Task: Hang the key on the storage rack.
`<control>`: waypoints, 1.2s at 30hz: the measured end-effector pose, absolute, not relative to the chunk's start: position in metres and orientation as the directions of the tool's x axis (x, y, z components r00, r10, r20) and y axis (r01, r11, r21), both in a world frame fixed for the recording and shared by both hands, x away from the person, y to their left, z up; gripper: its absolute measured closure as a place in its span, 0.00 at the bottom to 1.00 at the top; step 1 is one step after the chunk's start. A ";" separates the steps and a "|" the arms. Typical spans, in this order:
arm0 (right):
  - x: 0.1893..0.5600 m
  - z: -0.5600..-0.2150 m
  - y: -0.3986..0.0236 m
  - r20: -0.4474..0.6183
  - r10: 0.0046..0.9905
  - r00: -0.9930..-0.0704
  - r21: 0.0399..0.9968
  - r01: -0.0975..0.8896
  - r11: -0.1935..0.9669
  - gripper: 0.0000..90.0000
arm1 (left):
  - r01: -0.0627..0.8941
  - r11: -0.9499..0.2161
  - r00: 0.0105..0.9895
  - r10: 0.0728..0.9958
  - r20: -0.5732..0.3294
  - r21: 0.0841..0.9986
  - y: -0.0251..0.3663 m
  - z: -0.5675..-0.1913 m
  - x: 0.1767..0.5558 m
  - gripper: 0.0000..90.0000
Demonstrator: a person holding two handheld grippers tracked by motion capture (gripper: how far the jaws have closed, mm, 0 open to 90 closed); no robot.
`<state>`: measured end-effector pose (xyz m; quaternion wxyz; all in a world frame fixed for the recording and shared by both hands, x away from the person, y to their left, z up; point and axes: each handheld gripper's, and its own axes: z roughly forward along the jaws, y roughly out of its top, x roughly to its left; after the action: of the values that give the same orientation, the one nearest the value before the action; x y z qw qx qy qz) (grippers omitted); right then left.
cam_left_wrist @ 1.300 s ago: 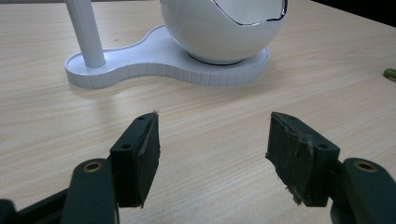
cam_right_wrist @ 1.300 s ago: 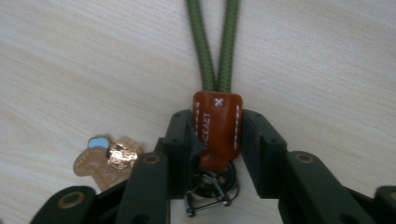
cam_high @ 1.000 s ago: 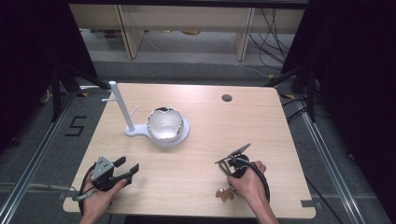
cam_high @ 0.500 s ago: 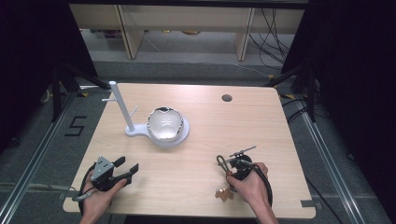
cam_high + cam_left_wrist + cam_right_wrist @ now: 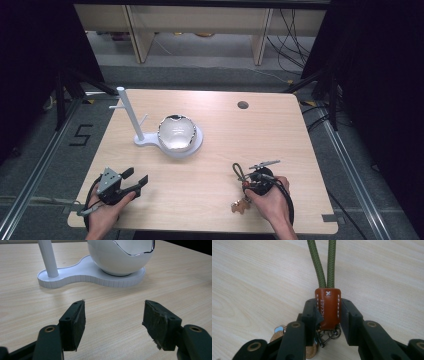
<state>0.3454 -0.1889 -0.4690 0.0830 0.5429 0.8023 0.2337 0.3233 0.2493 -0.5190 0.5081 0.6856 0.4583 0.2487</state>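
Keychain [image 5: 327, 308] — pinched by right gripper [image 5: 328, 315] | charms half-hidden behind jaws | left gripper [image 5: 113, 320] spread

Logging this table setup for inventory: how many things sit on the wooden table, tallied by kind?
White stand with an upright post and flat base: 1
White egg-shaped bowl with a jagged silver rim: 1
Keychain with a green cord loop and brown leather tab: 1
Total: 3

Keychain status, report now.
Right gripper shut on keychain. Left gripper open, empty. Green cord loop lies on table; stand ahead, path clear.
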 end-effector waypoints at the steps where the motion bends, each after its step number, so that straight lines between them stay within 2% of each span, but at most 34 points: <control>1: 0.344 -0.469 -0.190 0.125 0.905 -0.406 0.480 0.823 0.303 0.76 | 0.381 -0.065 0.450 0.884 -0.123 0.922 0.250 -0.518 0.323 0.38; 8: 0.343 -0.472 -0.194 0.163 0.885 -0.436 0.536 0.792 0.292 0.76 | 0.381 -0.064 0.447 0.886 -0.123 0.922 0.250 -0.518 0.323 0.38; 9: 0.341 -0.471 -0.195 0.201 0.870 -0.449 0.554 0.785 0.277 0.76 | 0.380 -0.065 0.448 0.886 -0.122 0.923 0.250 -0.518 0.323 0.38; 13: 0.339 -0.470 -0.196 0.200 0.876 -0.440 0.551 0.789 0.271 0.76 | 0.380 -0.063 0.447 0.886 -0.124 0.923 0.250 -0.518 0.323 0.38; 18: 0.337 -0.473 -0.198 0.146 0.885 -0.443 0.606 0.747 0.274 0.76 | 0.380 -0.063 0.446 0.887 -0.123 0.923 0.250 -0.518 0.323 0.38; 19: 0.337 -0.473 -0.197 0.175 0.876 -0.448 0.615 0.745 0.258 0.76 | 0.381 -0.063 0.445 0.887 -0.124 0.922 0.250 -0.518 0.323 0.38; 25: 0.334 -0.473 -0.197 0.193 0.866 -0.462 0.654 0.719 0.237 0.76 | 0.377 -0.063 0.444 0.888 -0.120 0.924 0.251 -0.518 0.323 0.38; 33: 0.334 -0.476 -0.197 0.172 0.847 -0.503 0.722 0.649 0.239 0.76 | 0.371 -0.051 0.444 0.887 -0.129 0.927 0.251 -0.518 0.324 0.38; 36: 0.332 -0.476 -0.196 0.168 0.855 -0.490 0.725 0.650 0.230 0.76 | 0.370 -0.051 0.443 0.887 -0.127 0.928 0.251 -0.517 0.324 0.38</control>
<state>0.3324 -0.1964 -0.4759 0.1335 0.4870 0.7726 0.3848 0.3238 0.2513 -0.5174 0.5101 0.6792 0.4626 0.2537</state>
